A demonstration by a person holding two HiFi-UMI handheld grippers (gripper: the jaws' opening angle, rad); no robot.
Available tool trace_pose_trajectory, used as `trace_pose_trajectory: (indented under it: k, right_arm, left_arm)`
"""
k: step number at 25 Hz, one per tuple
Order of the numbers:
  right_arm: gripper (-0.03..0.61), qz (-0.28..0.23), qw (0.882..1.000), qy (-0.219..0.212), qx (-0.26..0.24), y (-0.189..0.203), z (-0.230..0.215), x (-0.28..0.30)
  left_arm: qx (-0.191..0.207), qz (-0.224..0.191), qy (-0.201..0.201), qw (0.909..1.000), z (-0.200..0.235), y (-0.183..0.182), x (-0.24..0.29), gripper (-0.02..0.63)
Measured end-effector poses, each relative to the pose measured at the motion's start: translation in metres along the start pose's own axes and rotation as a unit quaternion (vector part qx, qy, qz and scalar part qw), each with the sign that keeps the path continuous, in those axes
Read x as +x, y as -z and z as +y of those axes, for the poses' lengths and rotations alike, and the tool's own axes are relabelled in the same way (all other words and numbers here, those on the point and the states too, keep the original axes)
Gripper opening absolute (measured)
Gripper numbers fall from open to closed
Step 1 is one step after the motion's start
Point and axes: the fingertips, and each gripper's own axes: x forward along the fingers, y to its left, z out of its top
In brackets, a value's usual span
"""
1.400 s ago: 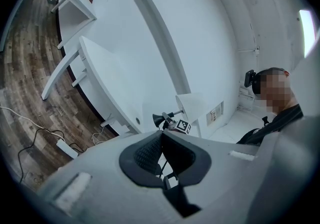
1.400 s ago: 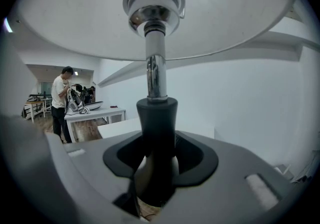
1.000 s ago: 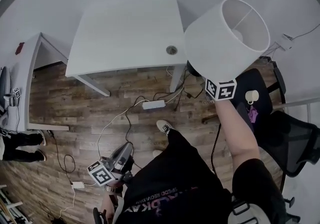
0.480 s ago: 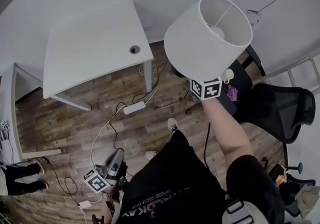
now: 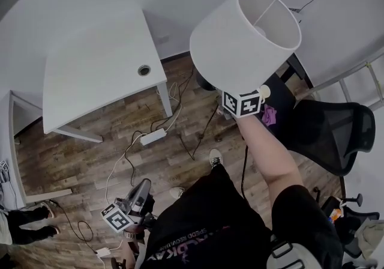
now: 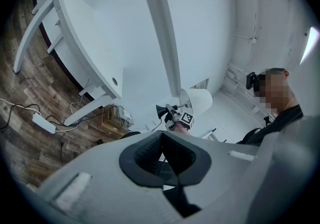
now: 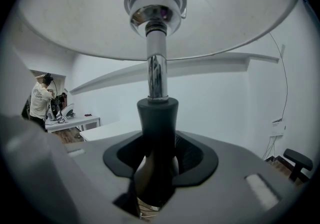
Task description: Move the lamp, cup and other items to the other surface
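Head view shows your right claw (image 7: 156, 160) gripping the lamp (image 5: 240, 39) by its stem, up in the air right of the table (image 5: 90, 75), your left claw (image 6: 165, 154) shut on nothing, and the cup (image 5: 264, 89) looks not yet moved.

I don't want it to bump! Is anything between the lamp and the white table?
Nothing visible does. The right hand-held gripper holds the lamp up high; the power strip lies low on the floor before the table.
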Motion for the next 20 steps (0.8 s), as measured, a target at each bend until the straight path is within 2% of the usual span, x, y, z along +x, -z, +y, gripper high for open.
trace_pose_trajectory:
  k: [10, 20]
  right_arm:
    - [0.167, -0.009, 1.0, -0.003, 0.011, -0.008, -0.102, 0.028]
    - [0.167, -0.018, 0.999, 0.044, 0.015, -0.009, -0.247, 0.016]
  left_arm:
    - [-0.003, -0.002, -0.022, 0.9997, -0.011, 0.018, 0.091, -0.005]
    - [0.0, 0.008, -0.036, 0.9993, -0.022, 0.042, 0.18, -0.005]
